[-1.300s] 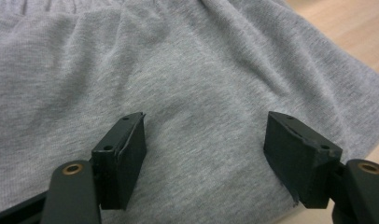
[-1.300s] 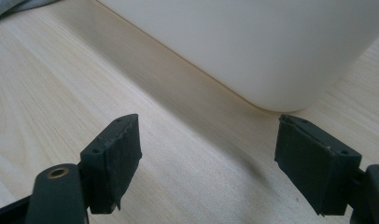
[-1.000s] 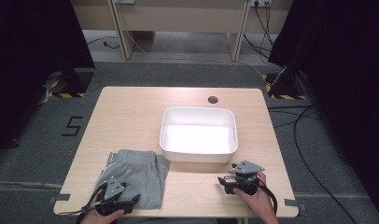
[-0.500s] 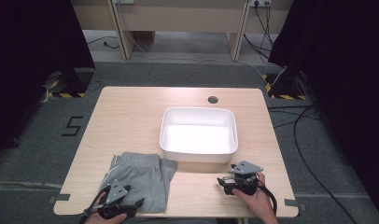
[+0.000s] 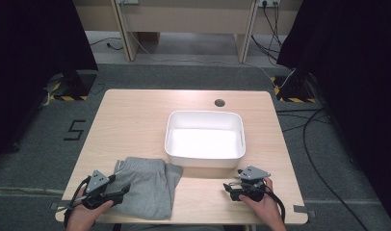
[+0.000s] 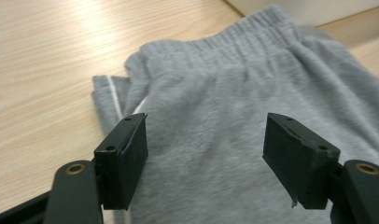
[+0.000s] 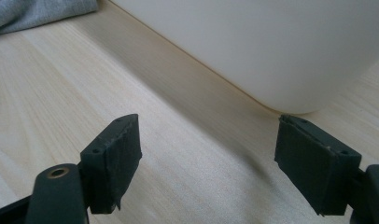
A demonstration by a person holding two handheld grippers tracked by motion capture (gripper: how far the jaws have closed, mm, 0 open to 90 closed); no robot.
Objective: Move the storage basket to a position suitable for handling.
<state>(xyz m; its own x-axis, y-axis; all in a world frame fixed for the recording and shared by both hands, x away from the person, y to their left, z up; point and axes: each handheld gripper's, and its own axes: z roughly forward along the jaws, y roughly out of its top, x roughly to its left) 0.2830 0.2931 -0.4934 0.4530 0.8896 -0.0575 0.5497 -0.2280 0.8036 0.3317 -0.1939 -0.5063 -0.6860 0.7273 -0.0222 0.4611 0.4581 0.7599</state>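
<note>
You're at a pale wooden table (image 5: pixel 136 120) on a grey carpeted floor, with dark curtains to either side and cables trailing at the far right.

At the near left, your left gripper (image 5: pixel 120 192) sits low over the grey sweatpants (image 5: pixel 148 185), which lie folded on the table near its front edge, just left of the tub. In the left gripper view, the left gripper (image 6: pixel 204 154) has its jaws spread wide with the grey sweatpants (image 6: pixel 225 121) between and below them; nothing is pinched yet. The ribbed waistband (image 6: pixel 243 39) lies at the far end of the fold, toward the tub.

Expect the cloth to be light, soft and limp: it will sag and unfold if you lift it by one layer. Judging from the fold, a bite through all layers at the near edge, or at the thicker waistband, would likely hold best; the fleece is not slippery, but a shallow pinch may take the top layer alone.

In the middle sits the white tub (image 5: pixel 204 139), empty, its near-left corner close to the sweatpants.

At the near right, your right gripper (image 5: pixel 230 188) rests by the table's front edge, just in front of the tub. In the right gripper view, the right gripper (image 7: pixel 206 163) has its jaws wide apart over bare wood, holding nothing, with the white tub (image 7: pixel 271 46) wall close ahead.
</note>
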